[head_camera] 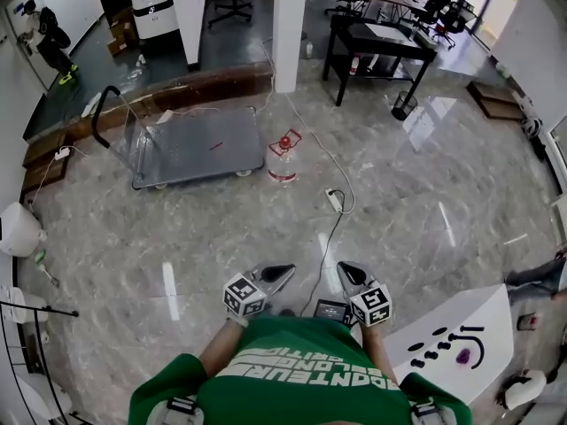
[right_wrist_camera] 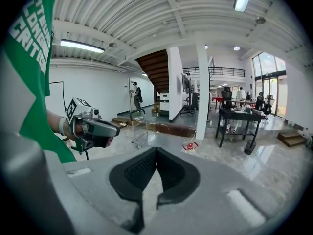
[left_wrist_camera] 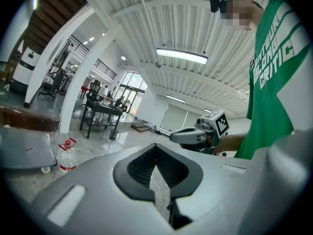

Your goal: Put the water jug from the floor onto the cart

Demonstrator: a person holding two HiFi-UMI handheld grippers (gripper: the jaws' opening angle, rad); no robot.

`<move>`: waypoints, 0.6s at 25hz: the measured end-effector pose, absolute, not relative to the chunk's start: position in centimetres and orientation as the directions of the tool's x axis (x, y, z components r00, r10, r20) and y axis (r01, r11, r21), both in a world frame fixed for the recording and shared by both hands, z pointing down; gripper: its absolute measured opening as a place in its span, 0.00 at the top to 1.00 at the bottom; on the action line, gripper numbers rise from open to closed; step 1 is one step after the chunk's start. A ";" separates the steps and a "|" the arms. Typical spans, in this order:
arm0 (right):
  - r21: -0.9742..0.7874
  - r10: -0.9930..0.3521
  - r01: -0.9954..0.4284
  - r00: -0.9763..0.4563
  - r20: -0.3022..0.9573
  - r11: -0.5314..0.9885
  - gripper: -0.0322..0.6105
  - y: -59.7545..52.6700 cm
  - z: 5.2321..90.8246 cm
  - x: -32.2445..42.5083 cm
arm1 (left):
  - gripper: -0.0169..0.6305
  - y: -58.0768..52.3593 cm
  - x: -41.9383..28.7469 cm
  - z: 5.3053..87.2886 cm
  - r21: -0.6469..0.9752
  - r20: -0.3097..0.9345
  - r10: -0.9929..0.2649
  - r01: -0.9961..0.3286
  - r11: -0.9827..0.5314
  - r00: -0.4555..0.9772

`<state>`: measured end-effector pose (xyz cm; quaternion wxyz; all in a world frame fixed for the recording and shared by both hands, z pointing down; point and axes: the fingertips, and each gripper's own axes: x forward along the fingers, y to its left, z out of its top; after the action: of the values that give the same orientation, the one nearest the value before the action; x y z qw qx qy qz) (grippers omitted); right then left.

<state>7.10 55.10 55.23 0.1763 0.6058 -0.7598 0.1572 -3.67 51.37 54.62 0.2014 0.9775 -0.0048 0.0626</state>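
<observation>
the water jug stood upright on the marble floor, red cap on top, just beside the wheeled end of the grey flat cart and not on its deck. the cart's black push handle rose at the opposite end, away from the jug. a white power strip lay on the floor near the jug, on the person's side of it, with its cable trailing back toward the person.

the left gripper and the right gripper were held side by side in front of the person's green shirt, near each other and well apart from the jug and the cart. in the left gripper view its fingers were pressed together at the tips with nothing between them. the right gripper's fingers were likewise closed on nothing, with the jug and cart far off beyond them.
</observation>
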 end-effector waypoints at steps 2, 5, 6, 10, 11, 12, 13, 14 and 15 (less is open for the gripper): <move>-0.020 -0.872 -0.979 -0.191 0.452 0.204 0.96 53.7 54.9 8.0 | 0.96 50.5 -3.0 54.5 0.388 0.121 0.034 -0.016 -0.922 0.992; -0.015 -0.875 -0.979 -0.191 0.445 0.206 0.96 51.4 54.6 8.2 | 0.96 48.9 -2.8 54.4 0.388 0.121 0.042 -0.009 -0.922 0.992; -0.013 -0.874 -0.977 -0.197 0.445 0.213 0.96 50.6 54.5 8.1 | 0.96 48.3 -2.9 54.3 0.387 0.121 0.038 -0.012 -0.922 0.992; -0.005 -0.861 -0.965 -0.237 0.451 0.263 0.96 48.0 54.5 6.7 | 0.96 46.0 -3.6 54.4 0.393 0.118 0.005 -0.042 -0.919 0.993; -0.003 -0.856 -0.961 -0.247 0.455 0.276 0.96 47.5 54.7 6.3 | 0.96 45.4 -3.9 54.5 0.396 0.118 -0.006 -0.052 -0.917 0.993; -0.001 -0.851 -0.958 -0.255 0.460 0.287 0.96 46.9 54.8 5.9 | 0.96 44.9 -4.2 54.7 0.398 0.118 -0.015 -0.062 -0.915 0.993; -0.001 -0.846 -0.955 -0.262 0.464 0.296 0.96 46.4 55.0 5.5 | 0.96 44.4 -4.5 54.8 0.401 0.117 -0.024 -0.070 -0.913 0.993; -0.003 -0.841 -0.953 -0.269 0.469 0.303 0.96 45.9 55.1 5.2 | 0.96 43.9 -4.8 54.9 0.404 0.116 -0.032 -0.076 -0.911 0.993; -0.004 -0.837 -0.951 -0.275 0.473 0.310 0.96 45.5 55.2 4.9 | 0.96 43.5 -5.1 55.0 0.407 0.115 -0.039 -0.083 -0.910 0.993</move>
<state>4.94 45.47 55.25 0.1962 0.5692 -0.7852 0.1450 -5.15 43.48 54.96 0.2104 0.9757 -0.0314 0.0520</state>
